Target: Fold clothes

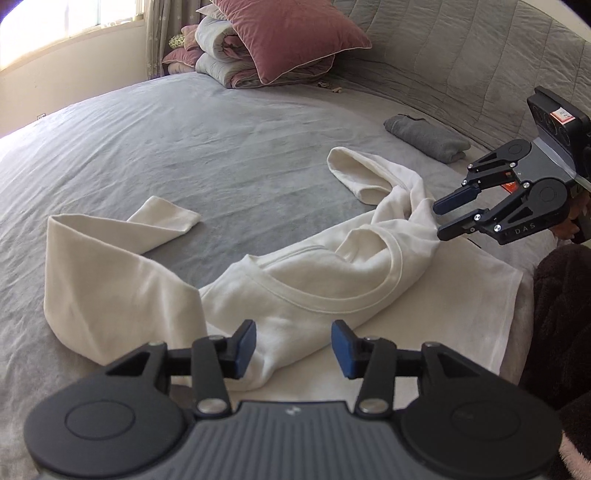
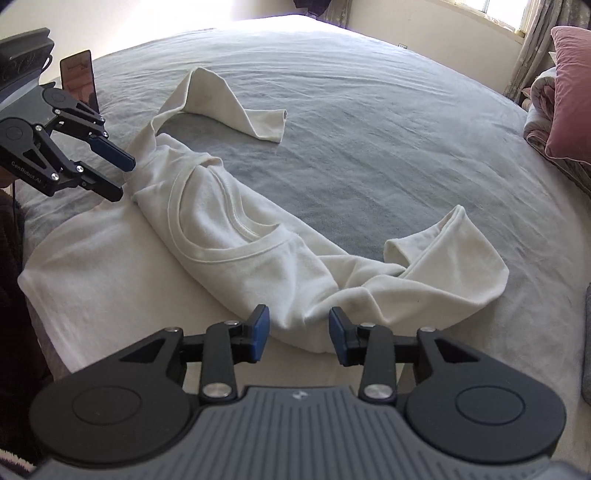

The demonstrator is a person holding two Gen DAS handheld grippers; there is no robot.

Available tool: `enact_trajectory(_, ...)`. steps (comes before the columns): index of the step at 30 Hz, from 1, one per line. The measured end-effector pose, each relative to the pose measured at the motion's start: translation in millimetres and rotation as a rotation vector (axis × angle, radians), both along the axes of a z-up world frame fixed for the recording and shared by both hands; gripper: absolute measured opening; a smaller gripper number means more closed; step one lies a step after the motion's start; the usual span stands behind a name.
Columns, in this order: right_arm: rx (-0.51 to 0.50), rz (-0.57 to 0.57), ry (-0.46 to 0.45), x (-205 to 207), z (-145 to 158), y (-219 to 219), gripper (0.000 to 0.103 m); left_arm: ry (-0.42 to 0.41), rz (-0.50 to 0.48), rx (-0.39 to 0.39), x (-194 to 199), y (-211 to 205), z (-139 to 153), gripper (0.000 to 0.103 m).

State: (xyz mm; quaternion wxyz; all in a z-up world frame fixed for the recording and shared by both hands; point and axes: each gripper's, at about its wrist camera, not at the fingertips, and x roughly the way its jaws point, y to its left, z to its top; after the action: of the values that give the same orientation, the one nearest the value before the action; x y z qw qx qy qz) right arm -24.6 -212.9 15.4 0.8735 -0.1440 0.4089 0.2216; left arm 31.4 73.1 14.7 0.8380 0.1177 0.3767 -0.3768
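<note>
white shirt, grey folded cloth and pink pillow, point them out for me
white shirt [image 1: 295, 317], left wrist view, on the chest below the collar
grey folded cloth [image 1: 424, 138], left wrist view, on its top face
pink pillow [image 1: 291, 33], left wrist view, on its front

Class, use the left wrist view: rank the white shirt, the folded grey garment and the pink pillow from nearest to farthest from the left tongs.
1. White shirt: right under the left tongs, on the bed.
2. Folded grey garment: farther up the bed, right side.
3. Pink pillow: at the far end, atop folded bedding.
</note>
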Motion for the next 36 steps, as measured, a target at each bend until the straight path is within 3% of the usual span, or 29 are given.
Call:
enact_trajectory(4,0.0,-0.048,-0.038,13,14,-4,0.04,-0.042,0.107,0.012,25,-9,8,0.05)
enact_trajectory(11,-0.096,-0.228,-0.068,48,7,-26,0.04,-0.059,0.426,0.174,70,-10,-2,0.05)
enact_trajectory(18,0.095,-0.439,0.01,86,-8,-62,0.04,-0.034,0.604,0.288,86,1,-20,0.049)
enact_trajectory(22,0.15,-0.516,0.027,98,-17,-66,0.04,-0.043,0.66,0.345,85,12,-31,0.045)
enact_trajectory(23,0.142,-0.53,0.027,100,-20,-66,0.032,-0.04,0.669,0.357,84,16,-33,0.044)
enact_trajectory(24,0.129,-0.539,0.03,101,-23,-66,0.011,-0.038,0.679,0.366,83,20,-36,0.041)
enact_trajectory(25,0.116,-0.544,0.03,100,-24,-66,0.004,-0.034,0.689,0.368,81,25,-38,0.039)
enact_trajectory(32,0.008,-0.649,-0.12,68,-6,-83,0.003,-0.014,0.709,0.34,64,52,-45,0.033)
enact_trajectory(36,0.016,-0.712,-0.142,40,0,-105,0.003,0.001,0.71,0.33,56,58,-44,0.031)
